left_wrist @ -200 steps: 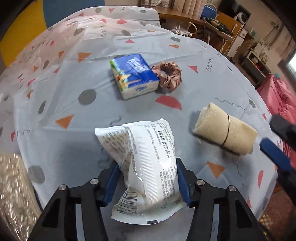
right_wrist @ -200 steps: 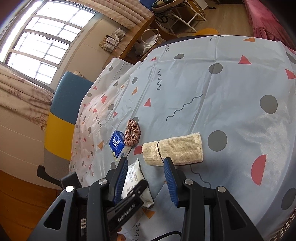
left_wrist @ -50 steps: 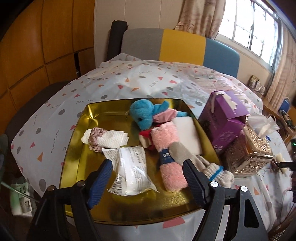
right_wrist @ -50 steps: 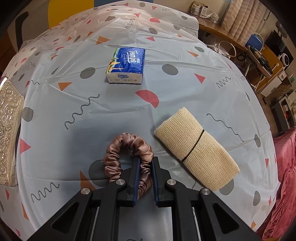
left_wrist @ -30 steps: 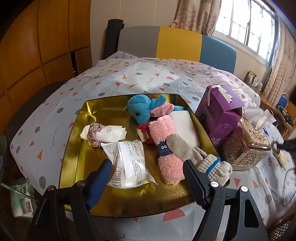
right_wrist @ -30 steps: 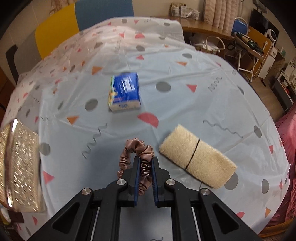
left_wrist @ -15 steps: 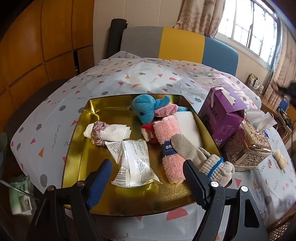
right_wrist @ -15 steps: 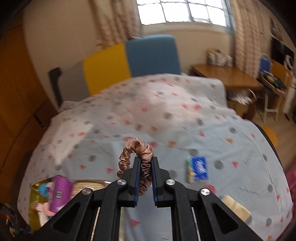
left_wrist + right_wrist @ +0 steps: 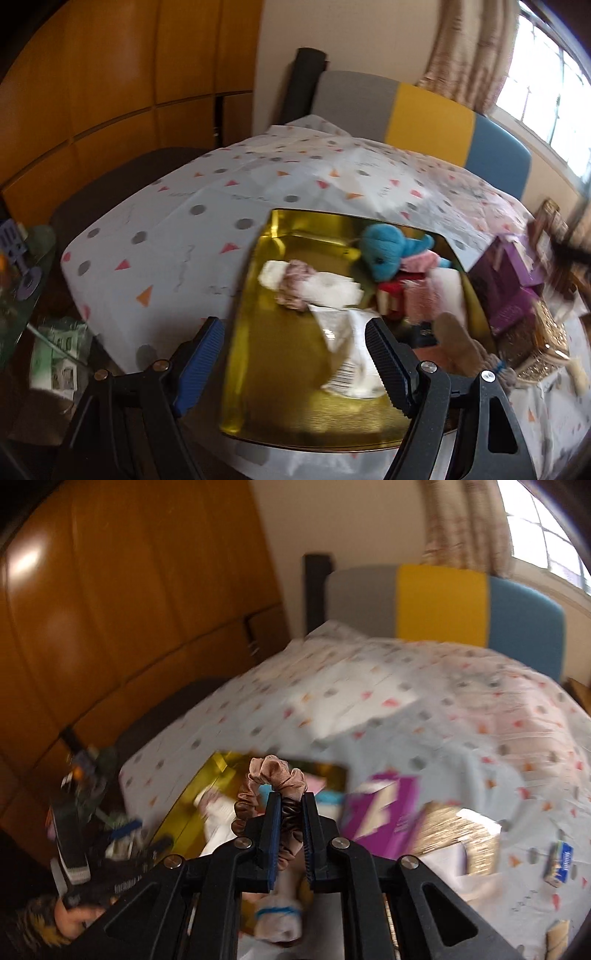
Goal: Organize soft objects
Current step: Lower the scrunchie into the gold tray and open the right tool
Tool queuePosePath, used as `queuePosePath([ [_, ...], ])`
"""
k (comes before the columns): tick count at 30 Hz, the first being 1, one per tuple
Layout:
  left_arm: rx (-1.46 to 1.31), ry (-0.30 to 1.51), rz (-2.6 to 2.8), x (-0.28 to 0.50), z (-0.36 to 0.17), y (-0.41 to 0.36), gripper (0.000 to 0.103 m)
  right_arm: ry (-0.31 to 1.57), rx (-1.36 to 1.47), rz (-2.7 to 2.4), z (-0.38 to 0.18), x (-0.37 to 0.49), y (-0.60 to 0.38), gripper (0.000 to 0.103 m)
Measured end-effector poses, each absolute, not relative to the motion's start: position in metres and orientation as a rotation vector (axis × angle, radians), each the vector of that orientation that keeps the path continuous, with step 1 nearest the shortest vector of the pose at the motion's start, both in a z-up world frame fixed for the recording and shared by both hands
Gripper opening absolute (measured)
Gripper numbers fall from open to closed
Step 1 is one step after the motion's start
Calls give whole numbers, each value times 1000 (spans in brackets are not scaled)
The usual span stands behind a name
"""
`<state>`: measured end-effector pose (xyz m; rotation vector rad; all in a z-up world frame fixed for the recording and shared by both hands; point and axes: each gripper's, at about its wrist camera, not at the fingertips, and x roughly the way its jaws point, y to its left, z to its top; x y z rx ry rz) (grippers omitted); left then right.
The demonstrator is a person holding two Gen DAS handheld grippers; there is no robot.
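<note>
Scrunchie (image 9: 275,775) btwn right fingers (image 9: 274,823), pinched

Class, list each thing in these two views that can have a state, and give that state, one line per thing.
right gripper: shut on the brown scrunchie
brown scrunchie: pinched, held up in the air
left gripper: open, empty
gold tray: partly filled with soft things
white packet: lying flat in the tray
blue plush toy: resting in the tray's far end
purple box: beside the tray; flap state too blurred
</note>
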<state>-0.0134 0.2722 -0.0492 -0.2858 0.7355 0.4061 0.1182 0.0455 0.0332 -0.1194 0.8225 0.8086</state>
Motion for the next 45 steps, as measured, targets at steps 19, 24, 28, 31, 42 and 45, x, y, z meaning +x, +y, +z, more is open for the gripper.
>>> queuePosePath([
  [19,-232,754,317,-9,-54,243,80,1099,-230,857,-94,84,108,11],
  [24,-221,760,303,-8,-55,236,80,1091,-229,846,-97,82,105,12],
  [28,-215,759,299,-8,-54,235,80,1082,-237,845,-95,80,106,16],
  [31,-214,757,298,-9,-53,234,80,1076,-226,843,-93,79,105,22],
  [42,-194,757,282,-9,-51,226,80,1009,-155,801,-69,80,85,28],
  [45,-185,760,276,-9,-51,222,80,987,-147,778,-64,80,78,28],
])
